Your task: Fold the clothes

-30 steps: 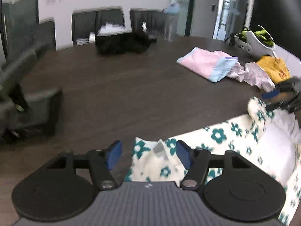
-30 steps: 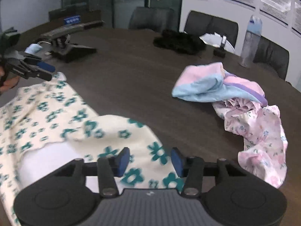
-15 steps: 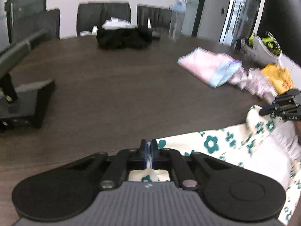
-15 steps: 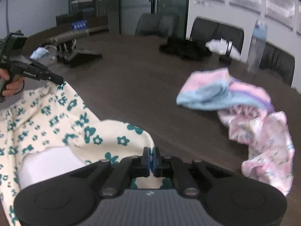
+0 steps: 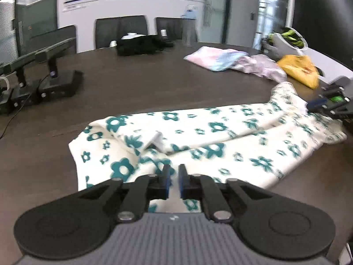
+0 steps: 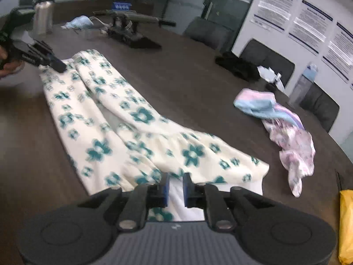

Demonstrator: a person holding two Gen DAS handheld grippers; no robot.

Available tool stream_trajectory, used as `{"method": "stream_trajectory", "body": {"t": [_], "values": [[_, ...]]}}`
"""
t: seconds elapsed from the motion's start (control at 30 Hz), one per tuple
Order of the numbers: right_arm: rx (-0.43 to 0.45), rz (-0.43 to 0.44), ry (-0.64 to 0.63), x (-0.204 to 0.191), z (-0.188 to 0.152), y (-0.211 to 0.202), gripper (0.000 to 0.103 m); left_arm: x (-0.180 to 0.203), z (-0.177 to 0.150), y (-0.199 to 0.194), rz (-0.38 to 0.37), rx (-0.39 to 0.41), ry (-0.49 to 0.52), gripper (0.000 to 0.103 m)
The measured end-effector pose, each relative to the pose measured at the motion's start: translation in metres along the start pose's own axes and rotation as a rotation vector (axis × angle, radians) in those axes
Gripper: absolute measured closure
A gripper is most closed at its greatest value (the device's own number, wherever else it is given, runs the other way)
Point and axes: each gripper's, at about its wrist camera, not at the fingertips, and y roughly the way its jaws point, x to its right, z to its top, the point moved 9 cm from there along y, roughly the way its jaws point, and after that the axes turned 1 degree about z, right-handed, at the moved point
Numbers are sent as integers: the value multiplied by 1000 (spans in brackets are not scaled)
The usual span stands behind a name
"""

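- The trousers (image 5: 220,130), cream with teal flowers, lie spread lengthwise on the dark surface (image 5: 136,88), their two legs side by side and stretched between your two hands.
- Your left tongs (image 5: 173,177) sit over one end of the trousers; the blue pads (image 5: 167,178) stand slightly apart with a narrow gap, and cloth shows in and under that gap. Whether they grip it, you cannot tell from here.
- Your right tongs (image 6: 175,186) sit over the other end, pads a little apart, with white cloth showing between them. The grip is likewise unclear.
- In the right wrist view your left tongs (image 6: 56,65) appear far off, tips on the trousers' (image 6: 123,119) far end, with part of your hand (image 6: 6,66) behind them.
- In the left wrist view your right tongs (image 5: 317,105) rest at the opposite end of the cloth.
- Half a second ago both pairs of pads were pressed together on the cloth; now each shows a small gap. The trousers, bunched and lifted then, now lie long and flat.
- Beyond the trousers lie a pink-and-blue garment (image 6: 262,106), a pale floral garment (image 6: 293,150) beside it, and a yellow cloth (image 5: 297,69).
- A black bundle (image 5: 139,46), a bottle (image 6: 303,86) and a black stand (image 5: 53,79) rest farther back, well apart from the trousers.
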Motion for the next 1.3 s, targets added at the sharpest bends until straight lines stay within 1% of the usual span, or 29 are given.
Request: {"method": "stream_trajectory", "body": {"t": [0.03,0.07,0.1,0.17,0.2,0.23,0.27,0.33,0.4,0.43,0.47,0.5,0.57,0.6,0.63,0.67,0.7,0.73,0.83,0.93,1.0,1.03,1.07,1.1,1.13,1.17,1.23,1.27,1.3], "values": [[3,12,-4,-5,2,-3,86,-3,10,-8,-34,33,-34,54],[6,24,-8,-11,4,-5,84,-9,23,-16,-48,81,-78,45],[16,32,-10,-15,8,-7,84,-18,37,-21,-39,121,-117,43],[53,30,10,-19,23,4,83,-36,55,-18,42,149,-129,44],[60,36,24,-22,27,11,83,-46,60,-9,93,138,-123,44],[39,50,34,-25,26,22,84,-56,64,2,147,119,-113,44],[-2,55,36,-30,22,33,84,-67,65,18,176,70,-127,50],[-43,34,43,-35,16,45,84,-91,59,44,161,-31,-260,53],[-53,-3,59,-39,13,49,83,-113,51,58,119,-94,-432,49],[-32,-22,83,-42,17,46,78,-121,48,61,95,-113,-498,49],[-14,-42,104,-46,22,43,73,-127,47,65,79,-122,-548,49],[3,-58,123,-51,28,41,73,-133,45,68,65,-127,-595,50],[34,-61,148,-64,41,43,73,-140,45,74,66,-125,-649,61],[41,-46,161,-73,49,46,73,-143,46,75,74,-120,-661,63],[49,-25,172,-83,58,52,73,-143,45,75,84,-114,-659,71],[57,-5,177,-94,68,59,73,-142,44,75,95,-109,-652,88],[63,14,168,-107,79,67,73,-141,41,74,109,-97,-643,96],[67,31,151,-121,91,76,73,-140,37,73,125,-84,-634,101],[64,85,82,-166,127,104,76,-144,28,66,145,-9,-639,101],[5,105,55,-191,139,132,77,-149,19,61,137,42,-657,100],[-14,120,61,-198,141,144,82,-136,28,48,159,90,-559,95],[-8,128,83,-195,142,145,82,-128,34,41,172,115,-502,85],[1,132,110,-189,143,144,83,-121,40,34,185,139,-445,70],[14,132,144,-181,142,141,83,-112,46,27,198,163,-388,65],[28,132,178,-173,141,138,83,-96,49,26,200,164,-304,64],[31,125,203,-166,140,138,88,-77,51,28,200,157,-210,64],[-13,79,209,-158,129,144,97,-43,50,35,193,117,-47,67],[-35,63,207,-156,124,147,97,-35,44,42,173,77,-19,77],[-57,66,193,-159,116,149,97,-29,39,47,150,38,-3,82]]}}
